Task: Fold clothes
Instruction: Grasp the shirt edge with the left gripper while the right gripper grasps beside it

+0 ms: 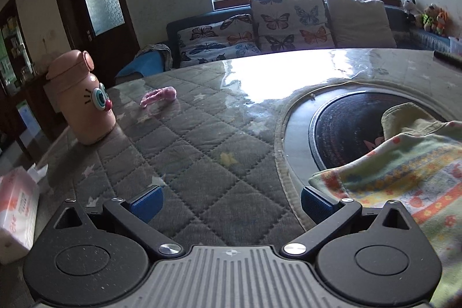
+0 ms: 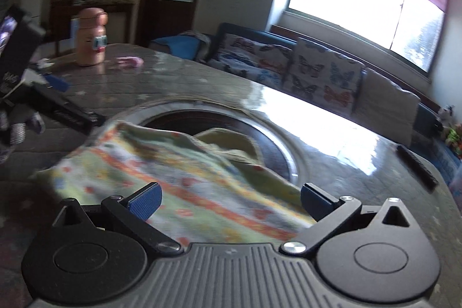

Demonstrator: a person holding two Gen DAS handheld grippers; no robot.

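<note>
A small patterned garment [image 1: 410, 172], pale green with orange and yellow bands, lies on the table partly over the round black hotplate [image 1: 346, 129]. My left gripper [image 1: 231, 201] is open and empty over the quilted table cover, its right pad beside the garment's left corner. In the right wrist view the garment [image 2: 184, 181] lies crumpled just ahead. My right gripper [image 2: 231, 201] is open above its near edge, holding nothing. The left gripper [image 2: 57, 103] shows at the far left there.
A pink cartoon bottle [image 1: 83, 103] stands at the table's left, with a small pink item [image 1: 158, 95] beside it. A tissue pack [image 1: 17, 210] lies at the left edge. A dark remote [image 2: 415, 166] lies at the right. A sofa with butterfly cushions [image 1: 288, 22] stands behind the table.
</note>
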